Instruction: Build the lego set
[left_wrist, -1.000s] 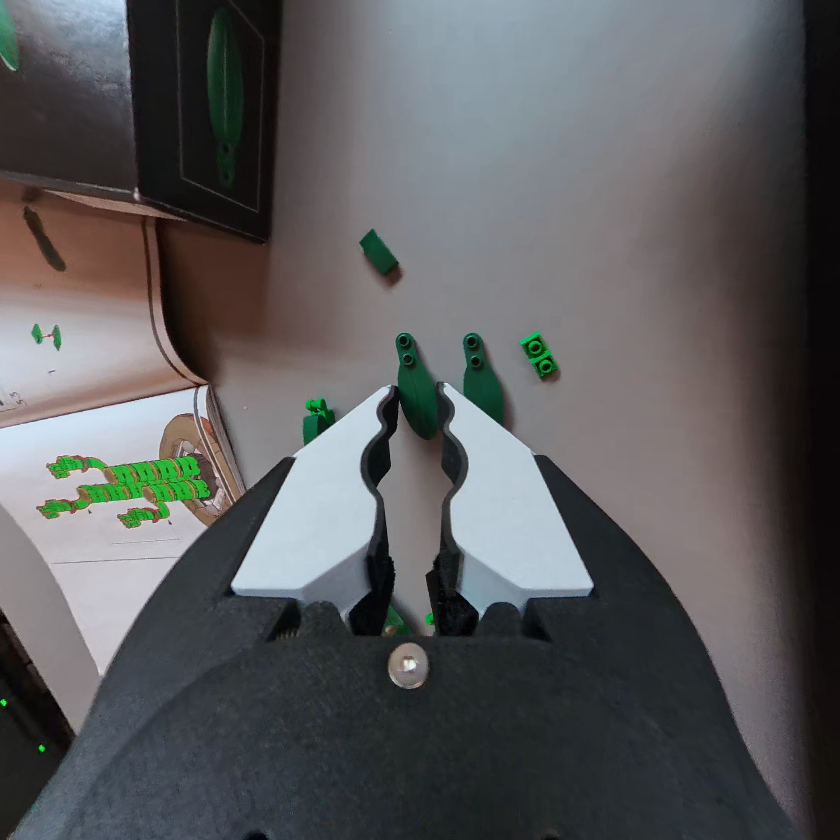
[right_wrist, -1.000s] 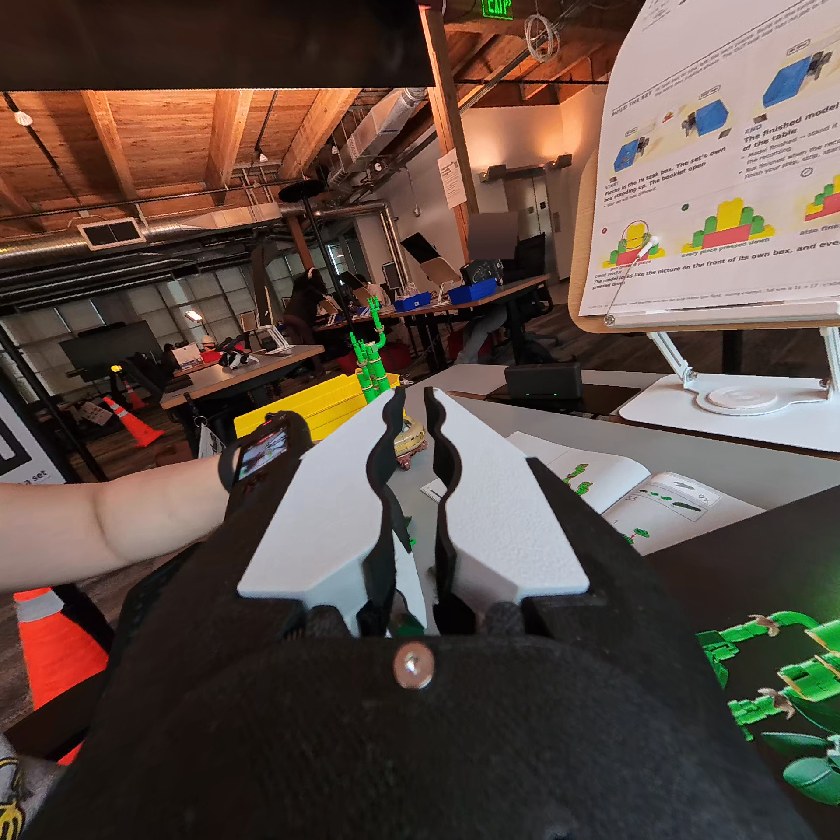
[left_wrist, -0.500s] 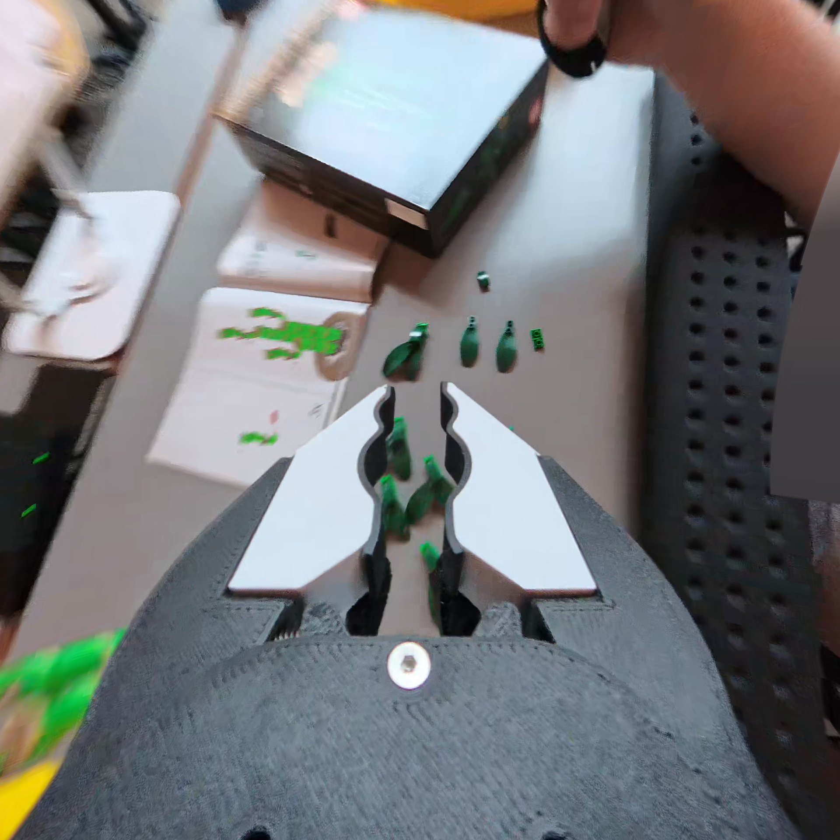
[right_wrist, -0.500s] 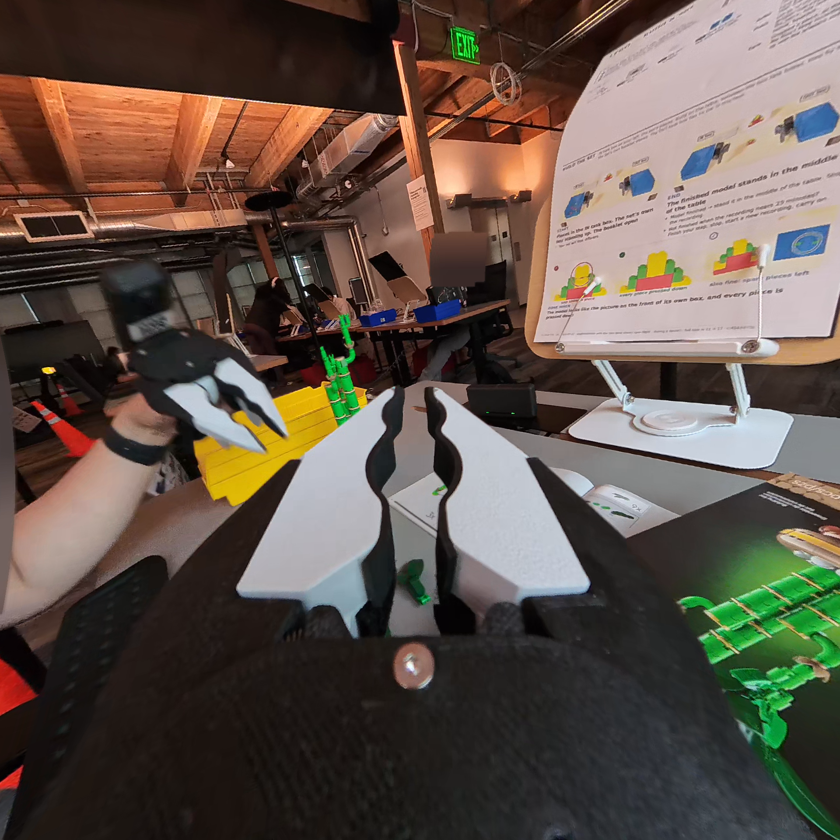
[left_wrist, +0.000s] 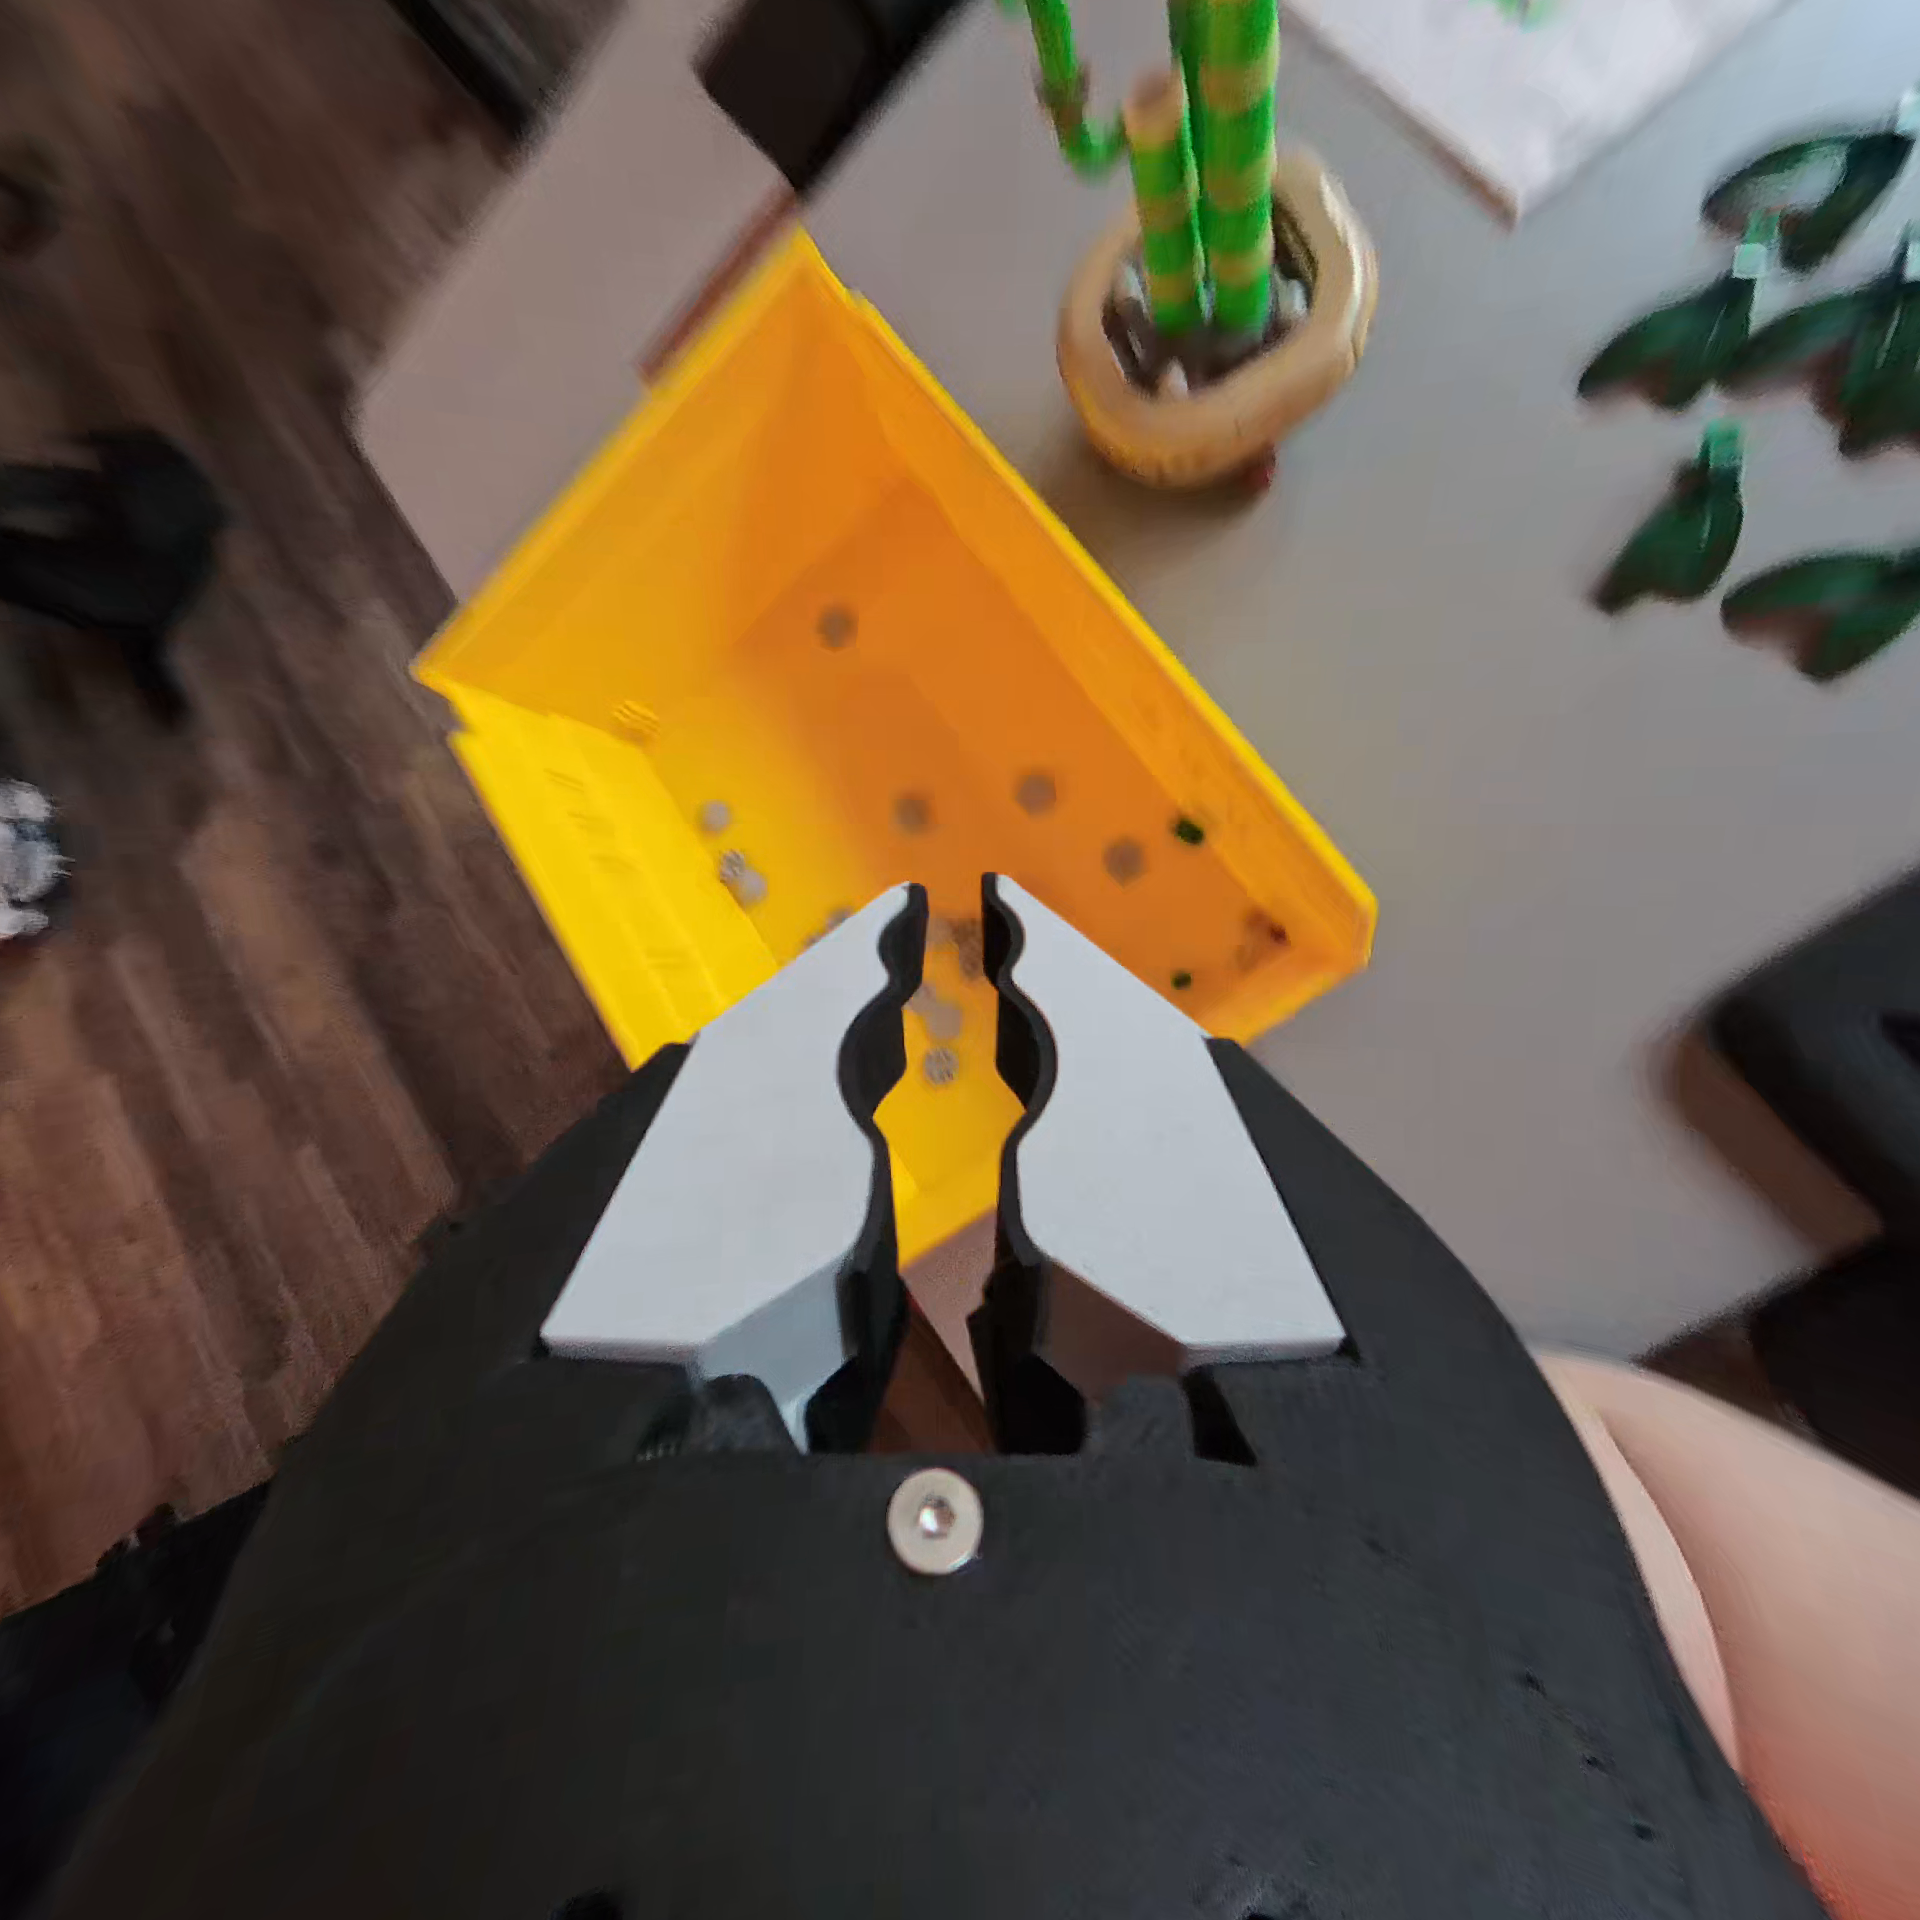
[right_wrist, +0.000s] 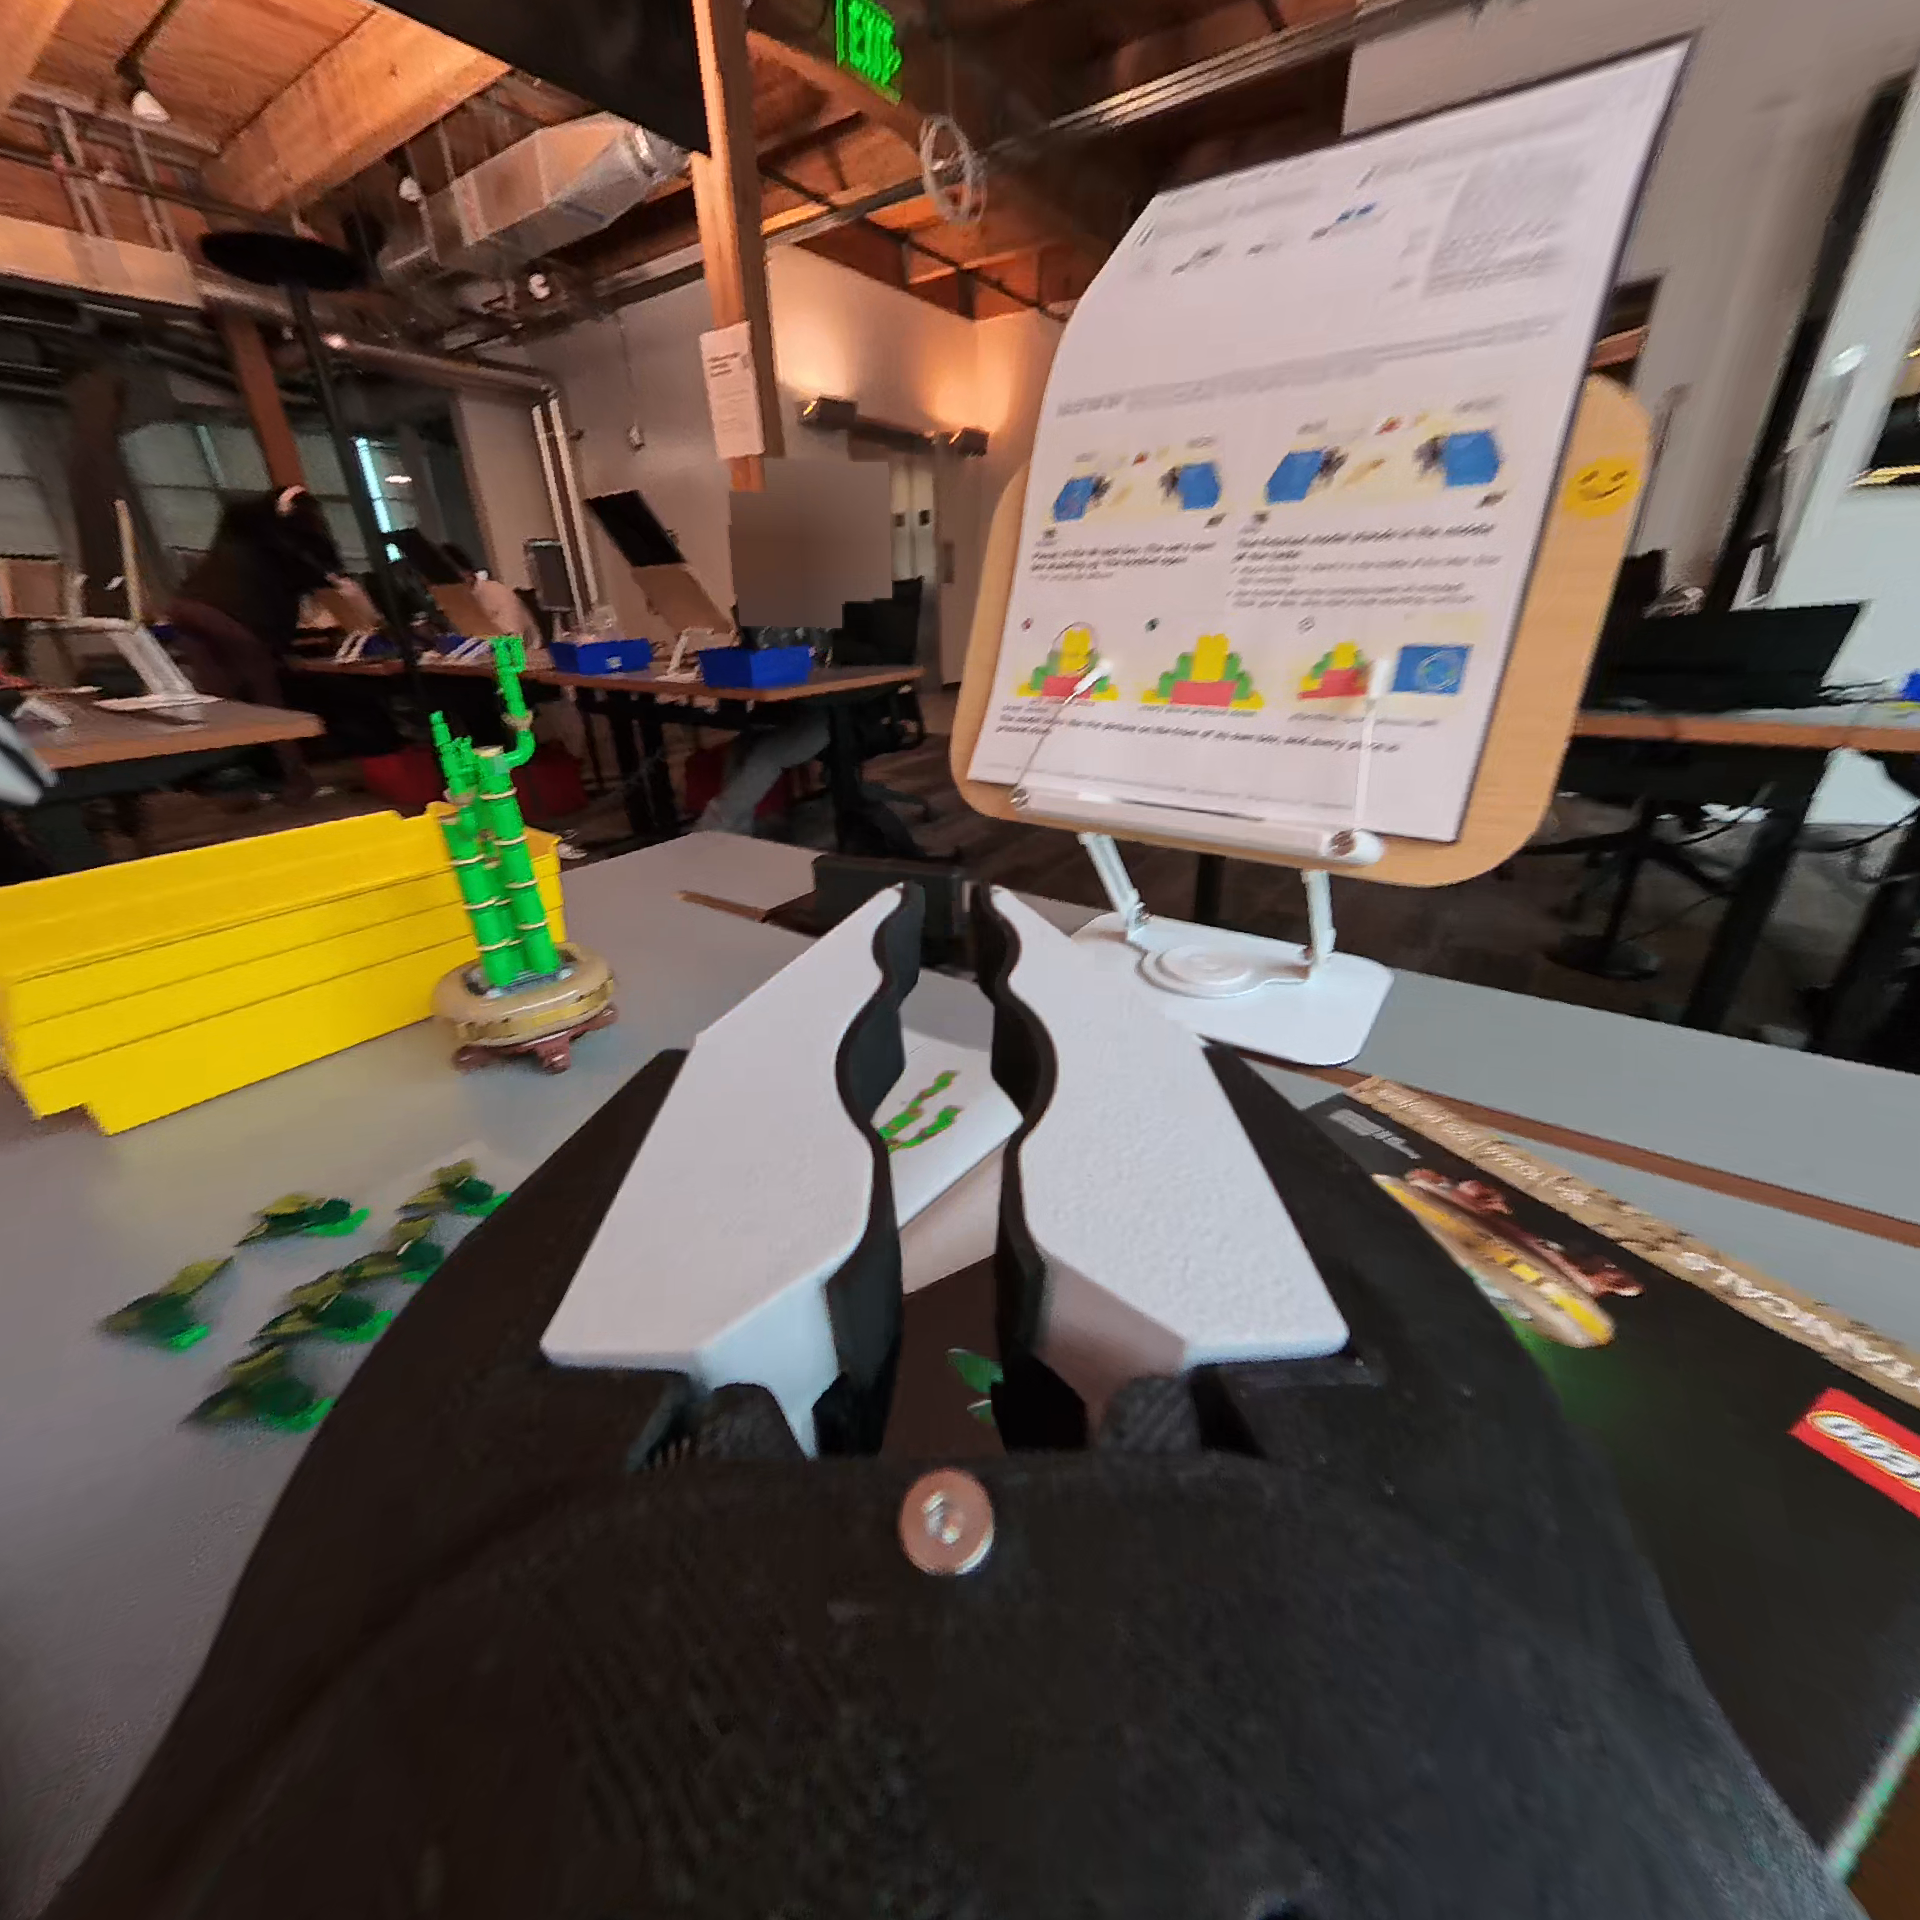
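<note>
In the left wrist view my left gripper (left_wrist: 953, 899) hangs above the yellow bin (left_wrist: 644, 894). Its jaws are nearly together and hold nothing. Several small grey round pieces (left_wrist: 1034, 792) lie on the bin's floor. The green bamboo model (left_wrist: 1210, 197) stands in its tan pot beyond the bin. Dark green leaf assemblies (left_wrist: 1673, 540) lie on the grey table to the right. In the right wrist view my right gripper (right_wrist: 948, 904) is shut and empty, raised above the table. There the bamboo model (right_wrist: 494, 852) stands at the left and the leaf assemblies (right_wrist: 301, 1278) lie in front of it.
The yellow bin (right_wrist: 208, 956) sits at the table's left edge, with wooden floor (left_wrist: 208, 1039) beyond. The open booklet (right_wrist: 935, 1122) lies ahead of the right gripper. The black set box (right_wrist: 1558, 1299) is at the right. An instruction sheet on a stand (right_wrist: 1299, 499) rises at the back. The green bamboo model (left_wrist: 1210, 197) is about 20 cm from my left fingertips and 40 cm from my right.
My left gripper has swung from above the loose leaves and booklet to above the yellow bin, and its jaws have narrowed. The right view has turned left, and the left gripper has left it.
</note>
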